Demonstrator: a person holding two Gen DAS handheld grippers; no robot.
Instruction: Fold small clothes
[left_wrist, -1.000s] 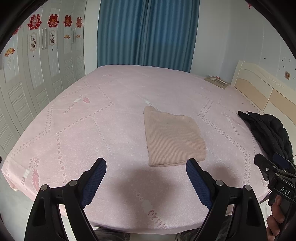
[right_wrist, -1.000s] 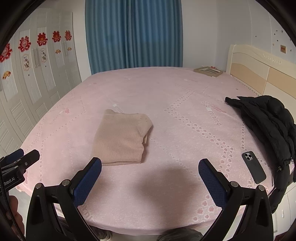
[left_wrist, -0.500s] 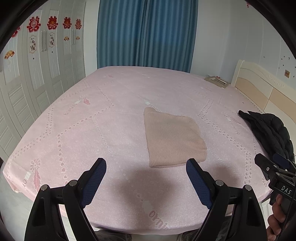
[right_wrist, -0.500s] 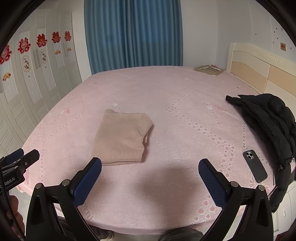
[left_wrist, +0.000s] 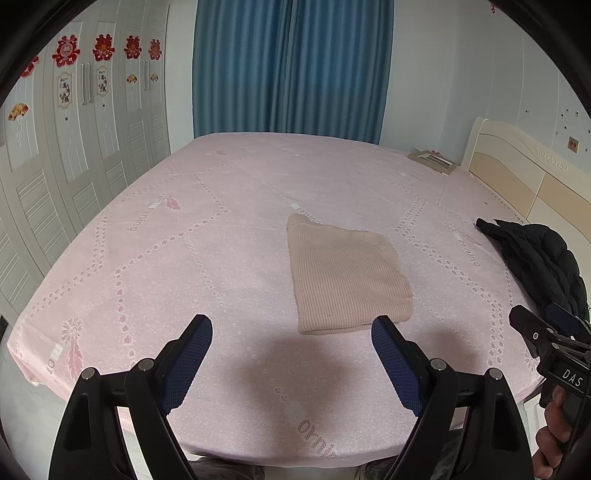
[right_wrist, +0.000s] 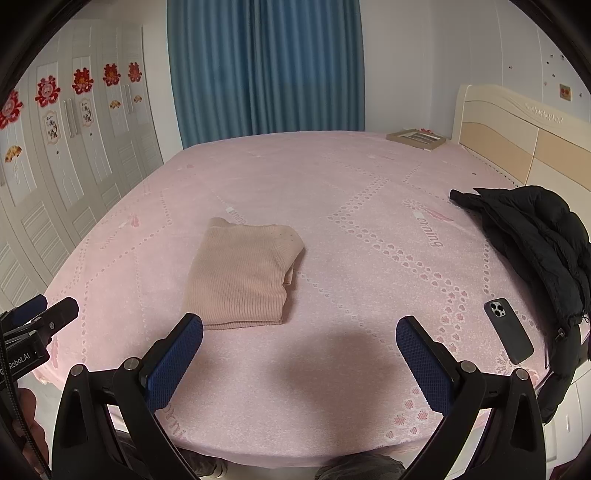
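Observation:
A beige ribbed knit garment (left_wrist: 347, 277) lies folded into a flat rectangle on the pink bed (left_wrist: 207, 236); it also shows in the right wrist view (right_wrist: 240, 277). My left gripper (left_wrist: 291, 328) is open and empty, held above the bed's near edge, short of the garment. My right gripper (right_wrist: 299, 328) is open and empty, to the right of the garment and nearer than it. Each gripper shows at the edge of the other's view: the right one (left_wrist: 554, 339) and the left one (right_wrist: 40, 321).
A black puffer jacket (right_wrist: 535, 236) lies at the bed's right edge with a dark phone (right_wrist: 508, 330) beside it. A framed picture (right_wrist: 415, 138) lies at the far right corner. White wardrobes (left_wrist: 74, 147) stand left, blue curtains (left_wrist: 291, 70) behind, a headboard (right_wrist: 517, 136) right.
Both grippers have drawn back and tilted slightly, so the bed and garment sit a little lower in view. The garment has not moved and both grippers stay open.

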